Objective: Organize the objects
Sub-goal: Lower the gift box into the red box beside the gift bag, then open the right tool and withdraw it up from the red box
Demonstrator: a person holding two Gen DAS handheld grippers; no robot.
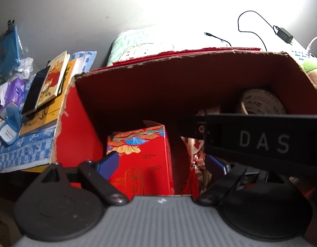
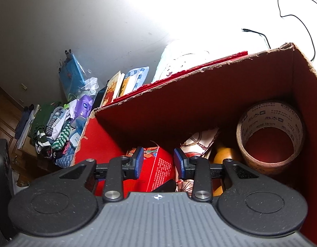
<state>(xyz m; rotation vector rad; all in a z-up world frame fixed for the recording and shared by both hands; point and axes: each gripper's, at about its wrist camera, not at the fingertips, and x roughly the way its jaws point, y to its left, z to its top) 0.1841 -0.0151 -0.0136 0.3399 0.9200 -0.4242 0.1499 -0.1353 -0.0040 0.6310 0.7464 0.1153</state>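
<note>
— While both grippers hang over the carton (image 1: 84,111), what is actually in hand?

— Nothing, as far as I can see. The left gripper (image 1: 162,164) is spread wide, its blue pads either side of the red box (image 1: 142,160) without clearly touching it. The right gripper (image 2: 156,162) is parted too, with a narrower gap and nothing between the pads; it hovers above the same red box (image 2: 158,164).

— Where does that box sit?

— Upright inside the carton, toward its left wall. Beside it lies a patterned cloth (image 2: 199,142), then something orange (image 2: 223,154) I cannot identify, and a tape roll (image 2: 269,135) tucked in the carton's right corner. In the left view, the black bar marked DAS (image 1: 263,142) is the other gripper crossing the carton's right half.

— So which step is this?

— I judge it a packing step: the box looks placed and let go, or is about to be straightened. I cannot tell which.

— And what is left?

— Plenty lies outside, past the carton's left wall: books (image 1: 51,86) stacked on a blue checked towel (image 1: 24,150), a purple packet (image 1: 13,92), striped socks (image 2: 59,138) in a heap of clothes.

— The next move?

— Probably lift one gripper clear of the carton's rim, avoiding the other, and swing left to the books. A flat book calls for an edge grip with pads well open.
</note>
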